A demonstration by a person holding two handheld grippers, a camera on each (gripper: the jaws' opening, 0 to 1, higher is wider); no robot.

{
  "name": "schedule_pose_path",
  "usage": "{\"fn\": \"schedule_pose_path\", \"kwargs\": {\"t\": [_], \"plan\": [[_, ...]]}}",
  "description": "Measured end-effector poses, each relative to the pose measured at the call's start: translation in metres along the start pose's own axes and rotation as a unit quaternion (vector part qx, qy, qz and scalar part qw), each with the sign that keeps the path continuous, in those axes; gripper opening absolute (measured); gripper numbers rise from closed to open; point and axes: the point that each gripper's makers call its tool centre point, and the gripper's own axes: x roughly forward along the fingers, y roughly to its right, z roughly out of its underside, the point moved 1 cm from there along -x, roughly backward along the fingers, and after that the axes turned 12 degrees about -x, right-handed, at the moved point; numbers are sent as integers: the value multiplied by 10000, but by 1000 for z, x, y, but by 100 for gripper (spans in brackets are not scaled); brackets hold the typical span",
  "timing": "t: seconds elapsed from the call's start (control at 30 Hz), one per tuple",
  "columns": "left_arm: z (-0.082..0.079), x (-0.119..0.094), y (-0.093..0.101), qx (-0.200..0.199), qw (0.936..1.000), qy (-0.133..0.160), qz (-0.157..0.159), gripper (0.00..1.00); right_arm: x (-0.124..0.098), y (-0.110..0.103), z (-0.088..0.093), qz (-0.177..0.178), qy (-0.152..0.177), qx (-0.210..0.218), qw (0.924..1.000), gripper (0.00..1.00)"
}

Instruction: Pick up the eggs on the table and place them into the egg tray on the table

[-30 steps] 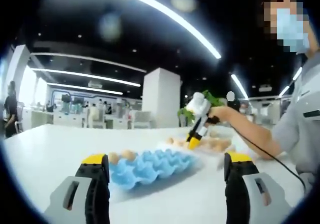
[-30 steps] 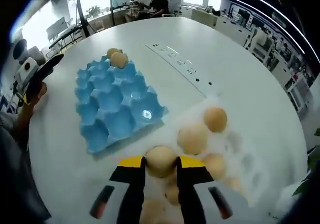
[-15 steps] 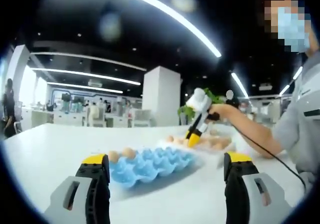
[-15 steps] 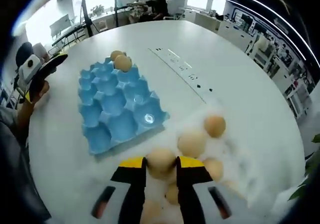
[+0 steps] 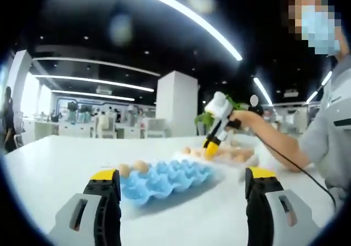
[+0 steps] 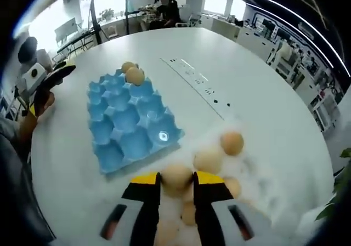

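Observation:
In the right gripper view, my right gripper [image 6: 176,181] is shut on a brown egg [image 6: 176,176], held above several loose eggs [image 6: 232,142] lying on a white cloth. The blue egg tray [image 6: 130,127] lies ahead to the left with two eggs [image 6: 132,74] in its far corner. In the left gripper view, my left gripper [image 5: 181,180] stands open and empty just above the table, in front of the blue egg tray [image 5: 167,178]. Beyond the tray the right gripper [image 5: 215,130] hangs over the egg pile [image 5: 230,155], held by a person's hand.
The white round table [image 6: 258,81] has a strip of sockets [image 6: 192,81] set into its middle. The hand with the left gripper [image 6: 46,81] shows at the table's left edge. People sit at desks far behind. A person in grey [image 5: 329,136] stands at the right.
The right gripper has risen a little with the egg still between its jaws; the tray and loose eggs look smaller. The left gripper has stayed put.

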Motion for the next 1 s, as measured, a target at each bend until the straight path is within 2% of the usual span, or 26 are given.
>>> {"fn": "schedule_pose_path", "kwargs": {"t": [0.2, 0.73, 1.0], "plan": [[1, 0, 0, 9, 10000, -24, -10, 96, -2, -1, 0, 63, 0, -52, 10000, 25], [3, 1, 1, 28, 10000, -76, -10, 96, -3, -1, -16, 201, 297, -244, 9991, 25], [4, 1, 0, 38, 9999, -96, -21, 96, 2, 5, -21, 258, 457, -93, 9986, 25]]}}
